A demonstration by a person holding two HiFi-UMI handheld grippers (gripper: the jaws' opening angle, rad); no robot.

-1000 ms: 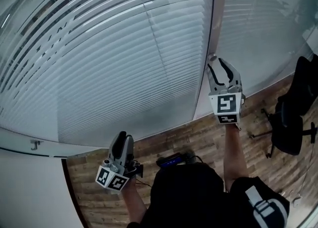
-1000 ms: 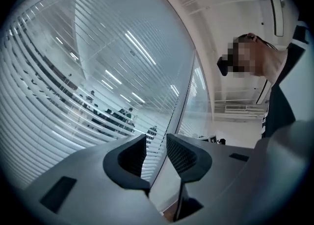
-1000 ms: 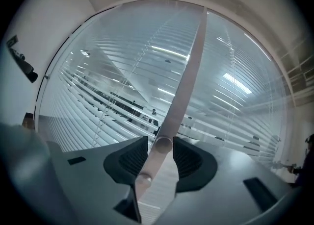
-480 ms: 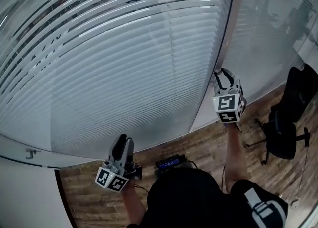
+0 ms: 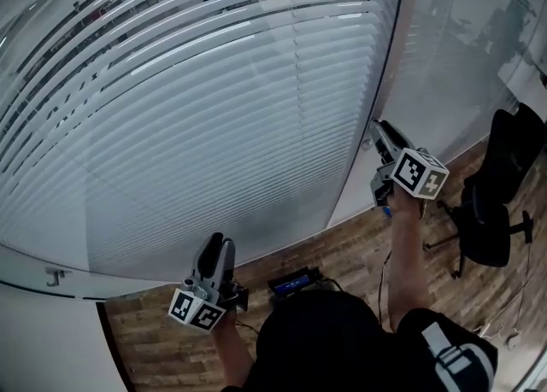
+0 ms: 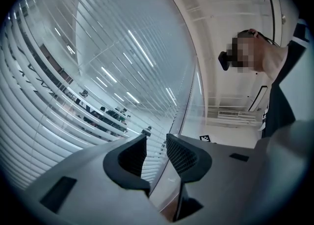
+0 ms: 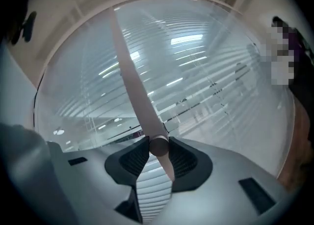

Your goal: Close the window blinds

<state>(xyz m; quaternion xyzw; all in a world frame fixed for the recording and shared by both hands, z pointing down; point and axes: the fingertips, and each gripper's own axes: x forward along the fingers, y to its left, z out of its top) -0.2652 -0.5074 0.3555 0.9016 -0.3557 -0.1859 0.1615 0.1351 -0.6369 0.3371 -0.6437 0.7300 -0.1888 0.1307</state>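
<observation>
White slatted window blinds (image 5: 214,108) fill the pane ahead; the upper slats still show gaps, the lower ones look flat. In the right gripper view the pale tilt wand (image 7: 139,94) hangs down beside the window post. Its round end sits between my right gripper's (image 7: 158,154) pads, whose jaws have just been closing on it. In the head view that right gripper (image 5: 382,131) is raised by the post (image 5: 389,57), rolled to one side. My left gripper (image 5: 215,249) is held low before the blinds (image 6: 73,96). The left gripper (image 6: 156,148) shows a narrow empty gap.
A black office chair (image 5: 496,202) stands at the right on the wooden floor (image 5: 342,241). A small black device (image 5: 295,280) lies on the floor near the person's feet. A white wall with a hook (image 5: 56,277) borders the blinds at lower left.
The right gripper has rolled about its own line, so its marker cube now faces right. Its jaws have narrowed on the wand. The left gripper shifted slightly.
</observation>
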